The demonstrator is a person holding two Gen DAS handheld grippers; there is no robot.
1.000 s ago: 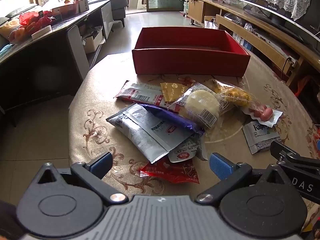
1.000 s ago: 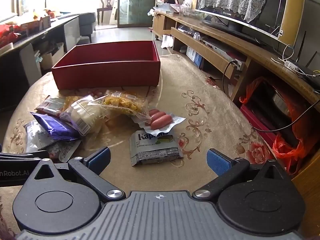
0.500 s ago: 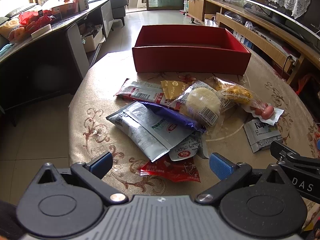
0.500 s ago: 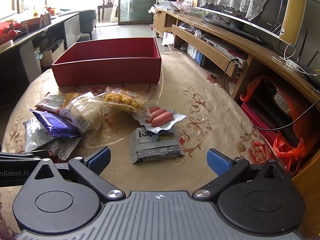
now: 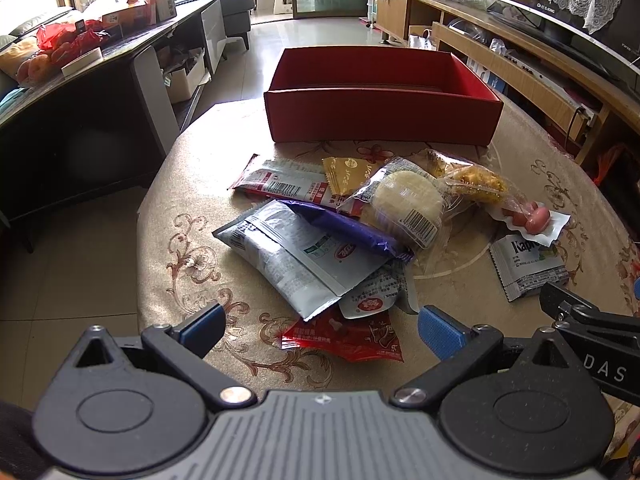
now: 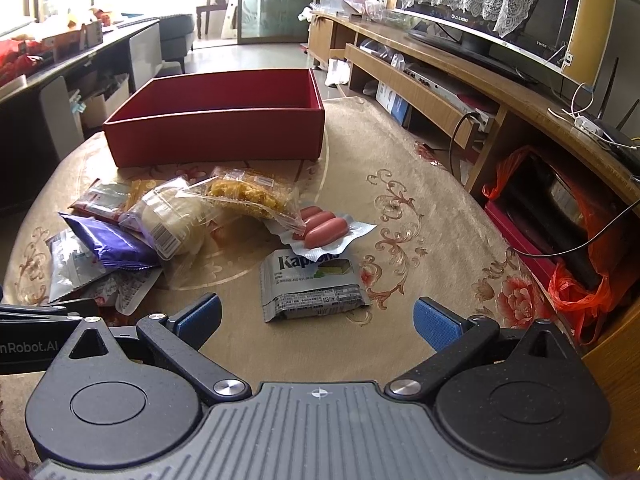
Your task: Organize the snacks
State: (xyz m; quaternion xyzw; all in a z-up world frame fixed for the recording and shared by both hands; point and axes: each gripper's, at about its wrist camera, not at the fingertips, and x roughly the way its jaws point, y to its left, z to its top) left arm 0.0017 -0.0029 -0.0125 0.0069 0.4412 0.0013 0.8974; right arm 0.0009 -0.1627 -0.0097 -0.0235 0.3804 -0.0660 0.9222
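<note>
Blue-padded fingers of the left gripper (image 5: 320, 326) are spread wide above a red snack packet (image 5: 344, 336), nothing held. The right gripper (image 6: 316, 318) is likewise held wide open, just short of a grey Kaplons wafer pack (image 6: 312, 284). Beyond it, a sausage pack (image 6: 326, 230) and a wrapped bun (image 6: 172, 220) are piled on the floral tablecloth (image 6: 400, 184). The red box (image 6: 216, 136) is set farther back.
</note>
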